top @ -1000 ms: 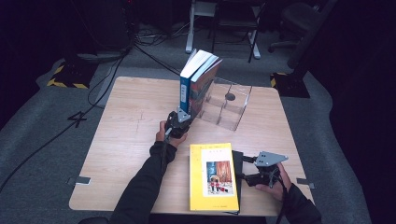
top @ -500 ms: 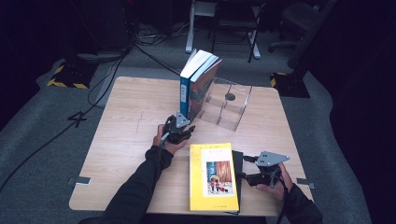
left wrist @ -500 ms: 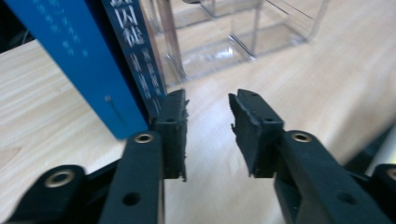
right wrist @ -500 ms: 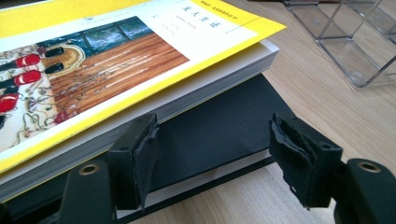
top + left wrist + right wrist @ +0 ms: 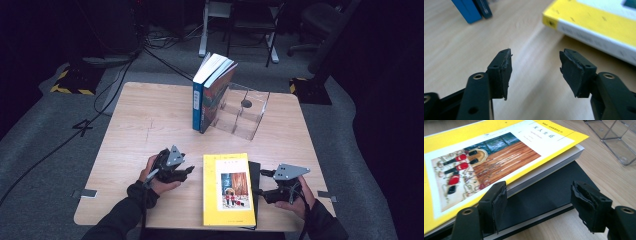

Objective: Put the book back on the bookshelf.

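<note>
A yellow book lies flat on a black book near the table's front edge. Two blue-spined books stand upright and lean on a clear acrylic holder. My left gripper hovers over bare wood just left of the yellow book. Its jaws are open and have just been opening, with nothing between them. My right gripper is at the books' right edge, open and just widened slightly. It straddles the black book, one pad beside the yellow book's edge.
The wooden table has open room on its left half. The acrylic holder stands behind the flat books on the right. Beyond the table are cables, a chair base and hazard-striped blocks on the floor.
My left hand has drawn back from the upright books toward the front edge, ending beside the yellow book. The right hand has stayed put.
</note>
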### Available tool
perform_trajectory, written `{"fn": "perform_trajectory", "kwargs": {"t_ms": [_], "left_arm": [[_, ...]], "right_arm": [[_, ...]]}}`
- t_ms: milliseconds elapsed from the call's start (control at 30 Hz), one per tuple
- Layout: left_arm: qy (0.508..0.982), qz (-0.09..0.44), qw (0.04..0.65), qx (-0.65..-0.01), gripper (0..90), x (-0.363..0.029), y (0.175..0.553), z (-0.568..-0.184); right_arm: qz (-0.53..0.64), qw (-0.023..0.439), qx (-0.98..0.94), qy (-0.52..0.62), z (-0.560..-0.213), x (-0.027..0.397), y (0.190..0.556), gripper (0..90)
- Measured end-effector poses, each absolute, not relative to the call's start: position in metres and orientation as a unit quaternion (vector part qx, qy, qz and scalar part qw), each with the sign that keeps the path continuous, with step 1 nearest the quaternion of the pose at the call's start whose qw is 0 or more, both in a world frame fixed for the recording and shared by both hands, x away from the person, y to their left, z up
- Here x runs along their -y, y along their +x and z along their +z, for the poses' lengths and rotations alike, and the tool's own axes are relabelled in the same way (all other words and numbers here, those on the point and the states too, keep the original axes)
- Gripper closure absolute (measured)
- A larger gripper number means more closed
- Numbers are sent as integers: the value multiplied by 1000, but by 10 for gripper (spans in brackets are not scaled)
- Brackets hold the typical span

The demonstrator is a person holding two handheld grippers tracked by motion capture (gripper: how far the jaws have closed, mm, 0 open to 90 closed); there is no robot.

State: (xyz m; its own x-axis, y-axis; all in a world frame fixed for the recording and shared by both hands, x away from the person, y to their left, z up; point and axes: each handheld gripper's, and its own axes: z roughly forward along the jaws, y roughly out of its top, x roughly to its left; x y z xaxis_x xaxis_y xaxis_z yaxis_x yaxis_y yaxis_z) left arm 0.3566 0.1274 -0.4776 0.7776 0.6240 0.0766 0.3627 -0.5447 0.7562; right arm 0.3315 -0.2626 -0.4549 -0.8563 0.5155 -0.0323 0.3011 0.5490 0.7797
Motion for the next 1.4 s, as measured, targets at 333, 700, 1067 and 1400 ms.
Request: {"fn": "perform_trajectory", "kwargs": {"t_ms": [333,700,1067,1400], "left_arm": [[880,131,373,-263,313,-130,320,-490],[893,114,353,-255,237,-118,319,-501],[884,106,367,-271,252,-105,341,-504],[866,107,389,-294,301,-97,373,-496]], "right_arm": [[414,108,-871,240,-441,259,314,292],[383,73,-891,232,-449,237,313,250],[368,4,-896,250,-456,228,335,141],[375,6,-897,237,-457,227,338,126]]}}
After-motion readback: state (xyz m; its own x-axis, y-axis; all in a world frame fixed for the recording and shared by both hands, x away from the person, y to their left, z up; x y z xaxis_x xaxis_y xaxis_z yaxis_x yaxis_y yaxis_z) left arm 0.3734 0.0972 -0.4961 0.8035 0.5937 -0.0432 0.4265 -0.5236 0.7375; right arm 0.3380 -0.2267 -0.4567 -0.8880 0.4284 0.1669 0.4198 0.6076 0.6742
